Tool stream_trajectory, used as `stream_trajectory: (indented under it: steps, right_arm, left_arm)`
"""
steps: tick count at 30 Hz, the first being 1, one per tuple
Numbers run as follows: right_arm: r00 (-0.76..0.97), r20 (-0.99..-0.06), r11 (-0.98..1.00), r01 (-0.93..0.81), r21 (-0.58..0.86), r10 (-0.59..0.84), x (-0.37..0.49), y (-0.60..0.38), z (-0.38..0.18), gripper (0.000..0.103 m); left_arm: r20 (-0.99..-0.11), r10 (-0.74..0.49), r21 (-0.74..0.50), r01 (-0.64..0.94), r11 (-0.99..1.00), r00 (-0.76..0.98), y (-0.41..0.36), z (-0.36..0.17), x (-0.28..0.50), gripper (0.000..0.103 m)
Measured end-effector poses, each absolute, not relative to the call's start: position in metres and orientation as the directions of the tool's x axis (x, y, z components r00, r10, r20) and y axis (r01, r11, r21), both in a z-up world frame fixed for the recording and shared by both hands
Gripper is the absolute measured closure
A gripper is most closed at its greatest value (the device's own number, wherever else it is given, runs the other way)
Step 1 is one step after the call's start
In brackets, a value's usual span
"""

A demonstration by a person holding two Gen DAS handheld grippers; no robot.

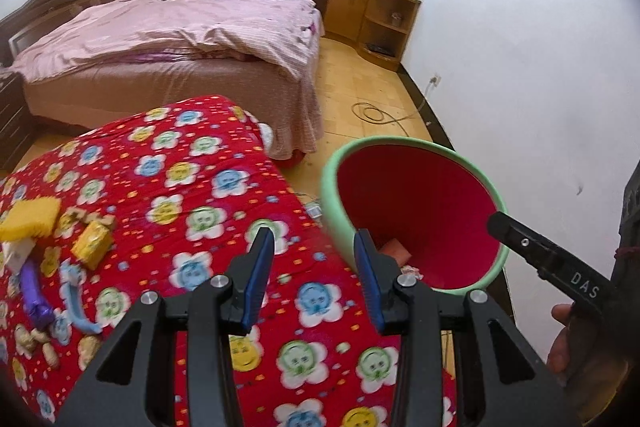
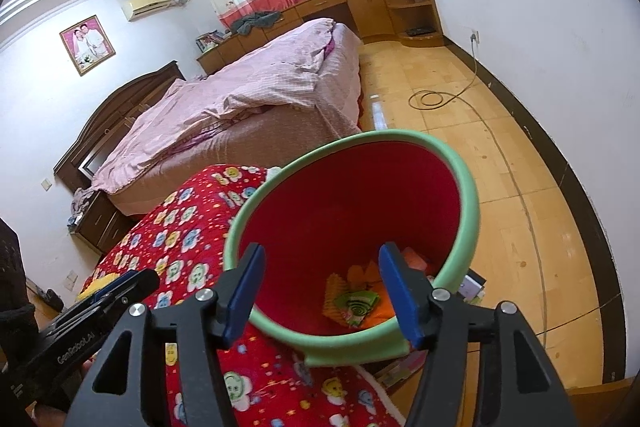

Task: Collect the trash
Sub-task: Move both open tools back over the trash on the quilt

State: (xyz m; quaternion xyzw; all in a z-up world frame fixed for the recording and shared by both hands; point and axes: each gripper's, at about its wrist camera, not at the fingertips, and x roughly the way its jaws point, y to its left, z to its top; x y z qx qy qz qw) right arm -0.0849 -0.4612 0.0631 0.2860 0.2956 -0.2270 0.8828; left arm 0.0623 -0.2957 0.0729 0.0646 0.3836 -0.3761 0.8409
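Note:
A bin [image 1: 400, 143] with a green rim and red inside stands beside a red flowered quilt [image 1: 224, 187]. My left gripper [image 1: 314, 263] hangs open over the quilt's edge next to the bin, with nothing between its blue pads. Trash lies on the quilt at the left: a yellow sponge-like piece [image 1: 32, 219], a yellow packet [image 1: 92, 243], a purple wrapper [image 1: 36, 295], a blue item [image 1: 78, 291] and peanut shells [image 1: 40, 343]. My right gripper [image 2: 322, 287] stands open and empty above the bin [image 2: 468, 187], where wrappers [image 2: 356, 303] lie on the bottom.
A bed with a pink cover [image 1: 180, 39] stands behind the quilt. Wooden cabinets [image 1: 360, 7] line the far wall. A coiled cable [image 1: 372, 113] lies on the tiled floor, and a white wall [image 1: 520, 67] is close on the right of the bin.

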Motion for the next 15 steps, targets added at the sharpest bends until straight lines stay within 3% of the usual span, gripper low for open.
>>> stream_trajectory:
  steps: [15]
  right_arm:
    - [0.745,-0.644,0.783,0.501,0.369,-0.174,-0.06,-0.412,0.071,0.037]
  left_arm:
    - [-0.694,-0.499,-0.182,0.544,0.819,0.519,-0.216,0.075,0.09,0.062]
